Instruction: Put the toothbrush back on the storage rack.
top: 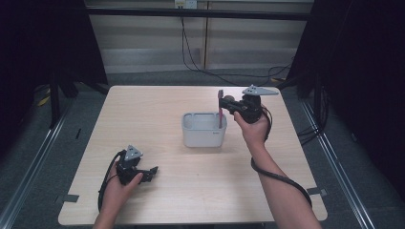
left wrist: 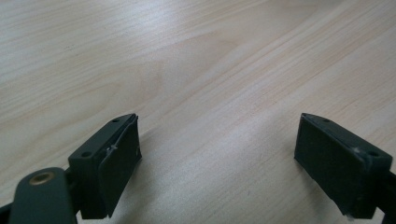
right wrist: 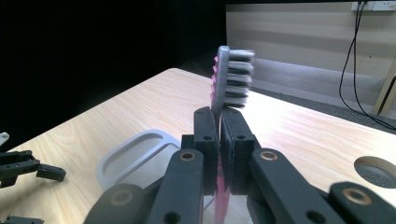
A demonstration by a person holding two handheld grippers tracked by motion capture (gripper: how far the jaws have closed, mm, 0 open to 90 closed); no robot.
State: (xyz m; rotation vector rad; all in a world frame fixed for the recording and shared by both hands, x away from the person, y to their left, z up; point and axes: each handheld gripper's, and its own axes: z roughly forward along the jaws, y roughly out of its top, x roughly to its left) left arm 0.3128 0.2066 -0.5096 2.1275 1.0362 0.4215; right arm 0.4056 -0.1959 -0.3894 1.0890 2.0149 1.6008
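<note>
Wooden counter (top: 191, 191), big and mostly bare. Grey oblong container (top: 204, 130) sits near the counter's middle, open top. Right tool (top: 222, 102) raised above the container's right end, jaws clenched on a pink toothbrush (top: 220, 110); brush upright, bristle head on top, lower handle end down inside the container. In the right gripper view the handle (right wrist: 221, 191) is pinched tight between the pads. Left tool (top: 152, 172) low on the counter's near-left, jaws spread wide (left wrist: 217, 158), released, nothing between them, well apart from the container.
</note>
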